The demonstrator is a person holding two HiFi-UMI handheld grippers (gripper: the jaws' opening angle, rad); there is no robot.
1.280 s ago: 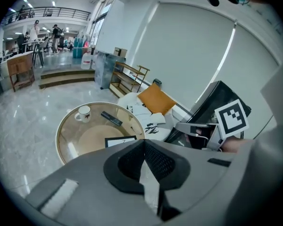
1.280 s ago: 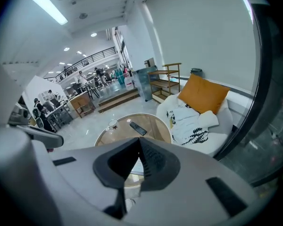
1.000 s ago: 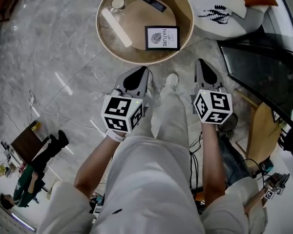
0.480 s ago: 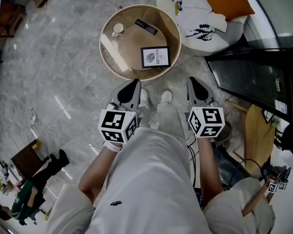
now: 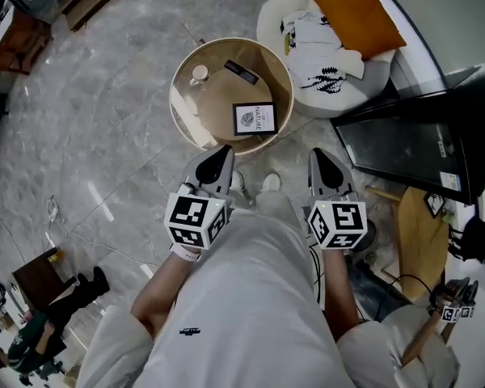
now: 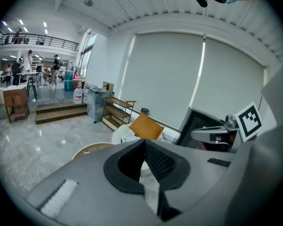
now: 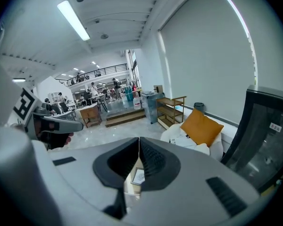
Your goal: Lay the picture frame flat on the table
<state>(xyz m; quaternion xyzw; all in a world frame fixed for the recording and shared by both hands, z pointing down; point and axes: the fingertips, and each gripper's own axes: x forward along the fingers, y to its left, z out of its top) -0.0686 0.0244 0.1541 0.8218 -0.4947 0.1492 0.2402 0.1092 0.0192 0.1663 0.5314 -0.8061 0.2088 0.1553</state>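
Note:
The picture frame point(image 5: 255, 118), black-rimmed with a white leaf print, lies flat on the round wooden table point(image 5: 218, 99), near its front right edge. My left gripper point(image 5: 223, 152) and right gripper point(image 5: 318, 155) hang side by side in front of my body, short of the table and well above it. Both are shut with nothing between the jaws. In the left gripper view the left gripper point(image 6: 144, 142) has its tips meeting. In the right gripper view the right gripper point(image 7: 139, 139) is the same, and the frame point(image 7: 138, 176) shows small through the gap below its tips.
A black remote point(image 5: 241, 72) and a small white cup point(image 5: 199, 73) also lie on the table. A white armchair point(image 5: 279, 10) with an orange cushion point(image 5: 354, 13) stands behind right. A dark screen point(image 5: 412, 148) leans at the right. Cables trail on the marble floor.
Both grippers have risen, still shut and empty. The table and frame now look smaller and farther below; the frame has not moved on the table.

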